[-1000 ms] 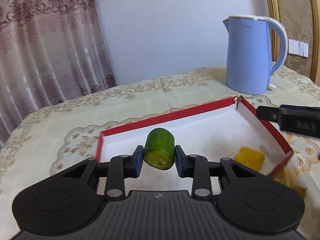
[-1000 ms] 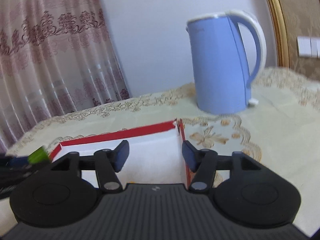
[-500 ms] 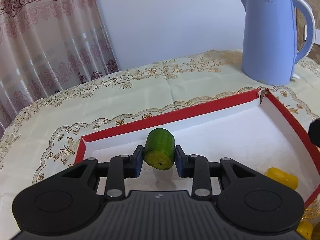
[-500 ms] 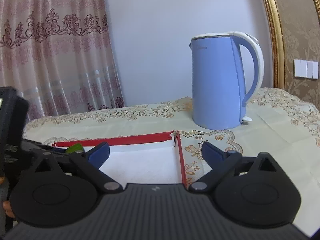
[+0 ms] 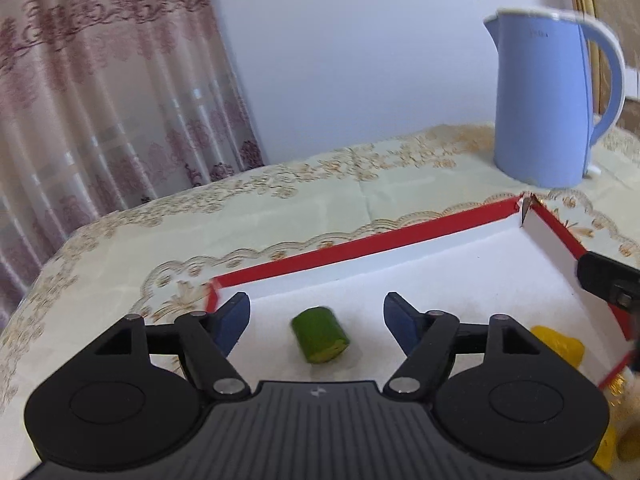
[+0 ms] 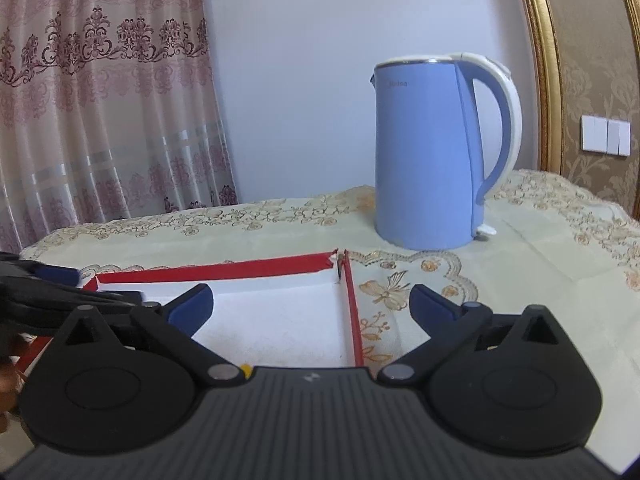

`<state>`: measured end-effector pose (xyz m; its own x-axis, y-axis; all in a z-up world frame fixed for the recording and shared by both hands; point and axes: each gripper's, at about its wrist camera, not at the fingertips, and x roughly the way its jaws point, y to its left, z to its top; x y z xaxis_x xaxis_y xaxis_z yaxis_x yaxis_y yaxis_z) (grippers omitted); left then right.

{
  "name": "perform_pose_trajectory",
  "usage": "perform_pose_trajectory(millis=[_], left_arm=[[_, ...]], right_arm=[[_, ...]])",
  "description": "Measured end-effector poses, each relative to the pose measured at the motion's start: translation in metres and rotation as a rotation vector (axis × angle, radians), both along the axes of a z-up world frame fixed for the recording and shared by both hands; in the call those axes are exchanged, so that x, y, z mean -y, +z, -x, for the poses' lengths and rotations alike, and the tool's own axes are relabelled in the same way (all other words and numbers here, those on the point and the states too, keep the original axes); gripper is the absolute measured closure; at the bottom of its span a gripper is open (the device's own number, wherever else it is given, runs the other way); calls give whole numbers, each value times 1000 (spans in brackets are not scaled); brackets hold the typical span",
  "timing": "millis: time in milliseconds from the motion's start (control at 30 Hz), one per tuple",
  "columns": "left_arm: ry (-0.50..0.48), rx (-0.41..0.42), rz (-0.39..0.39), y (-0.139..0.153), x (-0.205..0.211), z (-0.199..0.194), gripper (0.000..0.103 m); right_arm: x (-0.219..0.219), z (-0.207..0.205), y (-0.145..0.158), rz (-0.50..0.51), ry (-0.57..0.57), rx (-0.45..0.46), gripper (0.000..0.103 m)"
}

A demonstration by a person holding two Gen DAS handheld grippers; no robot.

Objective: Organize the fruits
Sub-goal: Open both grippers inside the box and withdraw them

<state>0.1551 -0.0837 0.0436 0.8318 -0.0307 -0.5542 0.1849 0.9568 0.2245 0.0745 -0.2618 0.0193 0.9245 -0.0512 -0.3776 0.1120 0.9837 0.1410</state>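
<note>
Left wrist view: left gripper jaws just opened wide, clear of green fruit piece lying in red-rimmed tray. Right gripper wide, empty. Risk: rounded piece may roll.

Each black tool has ribbed housing, blue pads, silver screws.

A faint brand word, seemingly "Midea", sits near the top of the blue kettle.
</note>
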Motion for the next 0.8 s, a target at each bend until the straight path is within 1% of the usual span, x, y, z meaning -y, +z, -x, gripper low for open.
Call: perform_pose_trajectory(millis=[100,200,233,300,367,433,500,567,667,733,800], left_arm=[[41,17,19,7,-26,27,25],[62,20,86,10,-59,59,21],[66,17,112,10,-71,70,21],[63,25,145,8,-88,90,21],[63,38,164,3,-100,108,21],[44,43,169,-6,-108,124,21],[33,40,159,-13,-112,133,21],[28,49,147,-21,-116,142,21],[41,53,126,-29,-121,144,21],[49,33,143,-33,-126,141,21],[68,-3,176,-38,-130,135,21]], right_arm=[[2,-3,-3,-26,15,-22,0],[2,-5,-4,-32,5,-58,0],[-1,-5,-3,-20,-16,-75,0],[-11,-2,3,36,-58,-116,0],[-22,10,9,96,-63,-133,0],[-31,33,15,111,-59,-91,0],[-38,63,18,102,-55,-20,0],[-46,90,17,94,-45,28,0],[-57,107,12,121,-37,23,0],[-63,116,7,138,-17,34,0],[-64,120,2,115,-6,35,0]])
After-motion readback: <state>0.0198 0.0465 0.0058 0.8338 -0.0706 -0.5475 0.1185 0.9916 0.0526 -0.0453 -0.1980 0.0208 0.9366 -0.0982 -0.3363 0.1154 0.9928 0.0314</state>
